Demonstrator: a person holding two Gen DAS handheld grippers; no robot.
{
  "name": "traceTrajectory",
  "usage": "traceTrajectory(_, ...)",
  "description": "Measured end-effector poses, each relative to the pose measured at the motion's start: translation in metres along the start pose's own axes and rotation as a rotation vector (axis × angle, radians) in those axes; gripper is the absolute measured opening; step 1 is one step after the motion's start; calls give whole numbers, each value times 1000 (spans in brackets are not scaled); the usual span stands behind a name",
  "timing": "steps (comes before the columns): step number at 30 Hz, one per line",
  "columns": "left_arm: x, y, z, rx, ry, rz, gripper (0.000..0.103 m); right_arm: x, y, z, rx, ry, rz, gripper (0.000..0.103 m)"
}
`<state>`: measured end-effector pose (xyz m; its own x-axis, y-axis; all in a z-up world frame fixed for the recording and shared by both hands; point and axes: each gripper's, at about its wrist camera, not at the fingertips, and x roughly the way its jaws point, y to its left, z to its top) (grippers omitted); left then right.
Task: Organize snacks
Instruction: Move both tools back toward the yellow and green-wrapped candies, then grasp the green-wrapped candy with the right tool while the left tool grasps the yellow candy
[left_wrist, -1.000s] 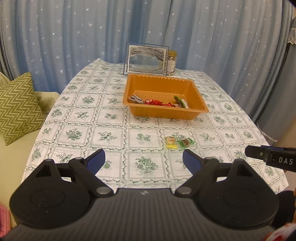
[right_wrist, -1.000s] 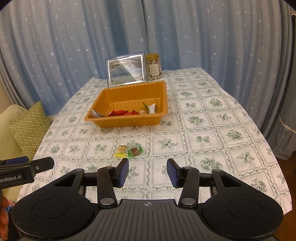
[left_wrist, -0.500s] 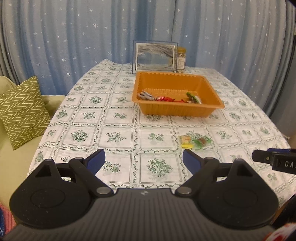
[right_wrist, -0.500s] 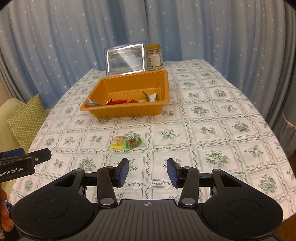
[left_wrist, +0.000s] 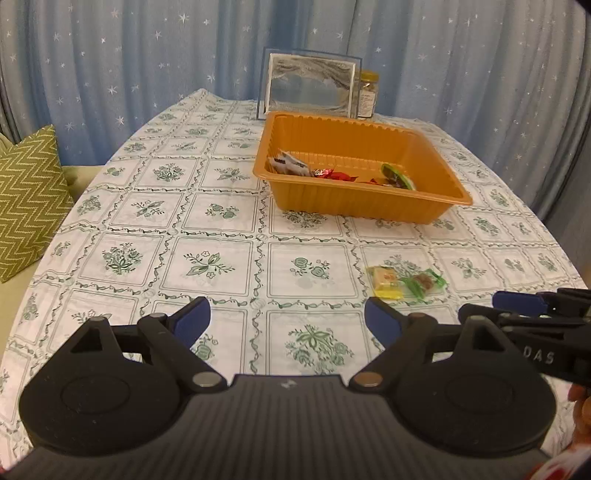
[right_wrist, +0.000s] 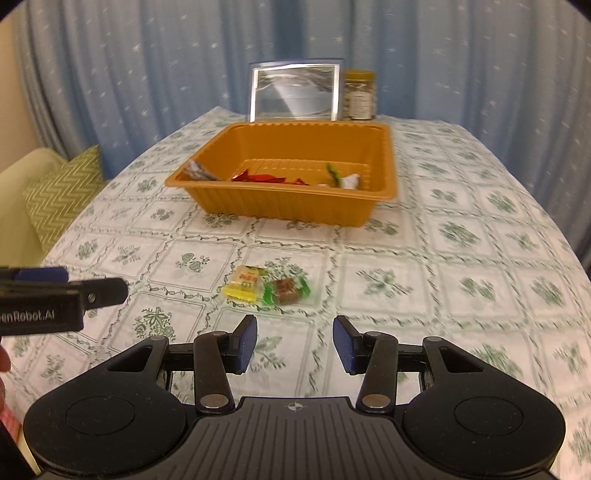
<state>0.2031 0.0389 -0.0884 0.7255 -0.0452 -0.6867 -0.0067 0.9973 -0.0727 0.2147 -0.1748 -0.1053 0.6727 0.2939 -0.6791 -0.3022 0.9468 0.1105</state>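
A: What is the left tool (left_wrist: 287, 319) doing?

B: It is hanging above the near part of the tabletop (left_wrist: 221, 258) with its blue pads set wide apart and nothing lying between them. It is pointing down at the patterned cloth.

A: And the right tool (right_wrist: 294, 343)?

B: Its pads are standing partly apart, gripping nothing. It is pointing at two wrapped snacks just beyond its tips: a yellow-wrapped snack (right_wrist: 245, 282) and a green-wrapped snack (right_wrist: 288, 290), lying side by side and touching on the cloth.

A: Where are the other snacks sitting?

B: Farther back, in the orange tray (right_wrist: 288, 206). A pale packet (left_wrist: 290, 164) is resting at its left end, red wrappers (right_wrist: 264, 178) are lying along the near wall, and a green-and-white packet (right_wrist: 341, 177) is sitting toward the right.

A: What is standing behind the tray?

B: A framed picture (right_wrist: 295, 92) is standing upright, with a yellow-lidded jar (right_wrist: 359, 95) just beside it on the right, in front of the star-printed blue curtain (right_wrist: 147, 55).
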Motion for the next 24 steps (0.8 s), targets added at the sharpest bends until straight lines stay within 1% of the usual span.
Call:
traceTrajectory(6, 19, 3, 3, -3, 25, -10, 89, 26, -1, 4, -27, 6, 7, 48)
traceTrajectory(7, 21, 3, 3, -2, 29, -12, 89, 29, -2, 5, -29, 4, 7, 54)
traceTrajectory(8, 23, 3, 3, -1, 31, -13, 89, 32, -2, 6, -31, -1, 5, 64)
traceTrajectory(9, 24, 3, 3, 0, 31, -15, 89, 34, -2, 7, -35, -5, 5, 66)
traceTrajectory(20, 37, 8, 1, -12, 40, -29, 90, 66, 0, 14, -112, 19, -6, 66)
traceTrajectory(24, 40, 9, 0, -10, 43, -34, 90, 71, -1, 15, -114, 18, -2, 66)
